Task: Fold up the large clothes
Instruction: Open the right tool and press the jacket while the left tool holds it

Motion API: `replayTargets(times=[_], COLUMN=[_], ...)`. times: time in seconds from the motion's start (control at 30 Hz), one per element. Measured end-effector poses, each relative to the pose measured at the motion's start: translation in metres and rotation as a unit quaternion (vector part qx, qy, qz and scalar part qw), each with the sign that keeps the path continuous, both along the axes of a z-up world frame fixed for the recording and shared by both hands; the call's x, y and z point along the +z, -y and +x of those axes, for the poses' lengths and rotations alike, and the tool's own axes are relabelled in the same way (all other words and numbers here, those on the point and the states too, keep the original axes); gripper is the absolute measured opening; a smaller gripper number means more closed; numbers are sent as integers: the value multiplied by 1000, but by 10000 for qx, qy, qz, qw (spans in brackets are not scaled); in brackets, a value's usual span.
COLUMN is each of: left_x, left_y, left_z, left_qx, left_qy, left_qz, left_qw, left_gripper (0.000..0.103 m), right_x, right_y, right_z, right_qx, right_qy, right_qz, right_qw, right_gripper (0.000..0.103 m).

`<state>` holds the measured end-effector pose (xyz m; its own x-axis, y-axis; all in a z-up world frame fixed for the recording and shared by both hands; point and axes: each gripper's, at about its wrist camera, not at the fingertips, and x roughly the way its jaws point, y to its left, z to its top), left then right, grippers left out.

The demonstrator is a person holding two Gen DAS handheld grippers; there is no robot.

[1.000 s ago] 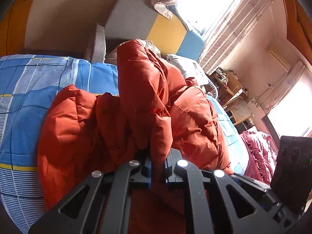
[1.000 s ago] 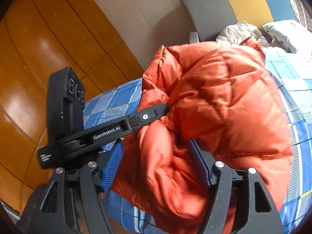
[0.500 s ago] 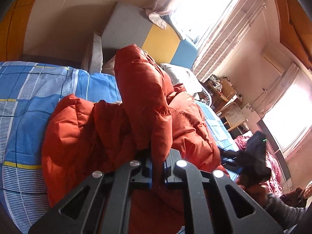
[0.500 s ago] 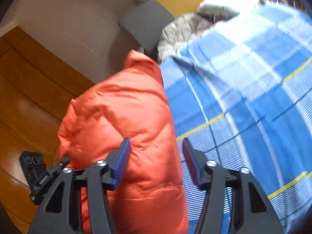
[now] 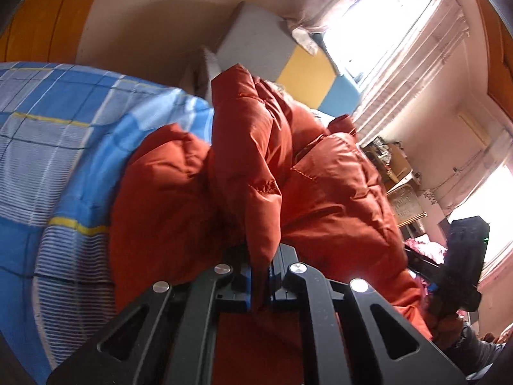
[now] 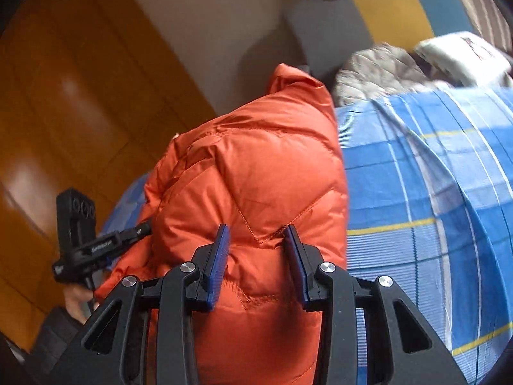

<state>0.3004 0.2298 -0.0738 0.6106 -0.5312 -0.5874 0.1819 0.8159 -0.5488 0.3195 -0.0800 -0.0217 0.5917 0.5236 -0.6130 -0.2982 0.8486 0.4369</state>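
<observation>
Orange puffer jacket: bunched at frame centre on the blue plaid bed. Left tongs: clamped tight on a thin fold of jacket. Right tongs: jaws just closing, pads pressing a puffed section between them. Grey-yellow-blue headboard: upper right.
</observation>
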Motion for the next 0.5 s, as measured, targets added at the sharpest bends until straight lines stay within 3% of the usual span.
replayTargets(times=[0.3, 0.5], left_x=[-24, -18], left_y=[-18, -23], left_z=[3, 4], left_qx=[118, 326], left_qy=[-266, -342], left_qz=[190, 321], left_qw=[9994, 9984], left_gripper=[7, 11], right_x=[-24, -46], right_y=[-45, -60], right_z=[15, 27], right_qx=[143, 114], right_qy=[-89, -263], right_qz=[-584, -812], right_qw=[9982, 9963], right_gripper=[37, 37])
